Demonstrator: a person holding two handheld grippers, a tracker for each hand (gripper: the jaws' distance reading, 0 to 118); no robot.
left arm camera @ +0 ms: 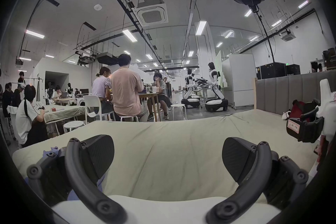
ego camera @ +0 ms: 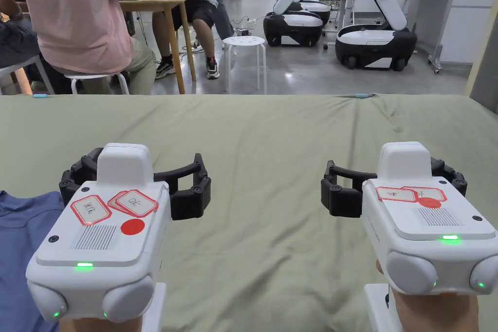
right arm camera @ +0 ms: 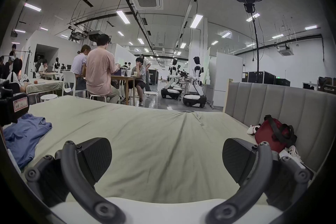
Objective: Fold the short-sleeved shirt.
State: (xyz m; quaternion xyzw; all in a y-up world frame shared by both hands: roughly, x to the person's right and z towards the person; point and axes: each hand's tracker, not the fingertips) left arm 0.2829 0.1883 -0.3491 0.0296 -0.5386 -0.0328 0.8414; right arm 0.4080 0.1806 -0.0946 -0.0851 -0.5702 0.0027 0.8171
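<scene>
A blue short-sleeved shirt [ego camera: 19, 245] lies crumpled at the near left of the green-covered bed [ego camera: 262, 133]; in the right gripper view the shirt [right arm camera: 23, 135] sits at the left edge. My left gripper [ego camera: 138, 172] hovers just right of the shirt, jaws wide apart and nothing between them; its own view shows the same gap [left arm camera: 168, 158]. My right gripper [ego camera: 394, 177] is held over bare sheet at the right, open and empty, as its own view confirms [right arm camera: 167, 157]. Both point toward the far edge of the bed.
A grey padded headboard [right arm camera: 272, 100] bounds the bed's right side, with a red bag [right arm camera: 271, 133] against it. Beyond the far edge are a white stool [ego camera: 244, 42], seated people at a wooden table [ego camera: 155, 5], and parked wheeled robots [ego camera: 374, 41].
</scene>
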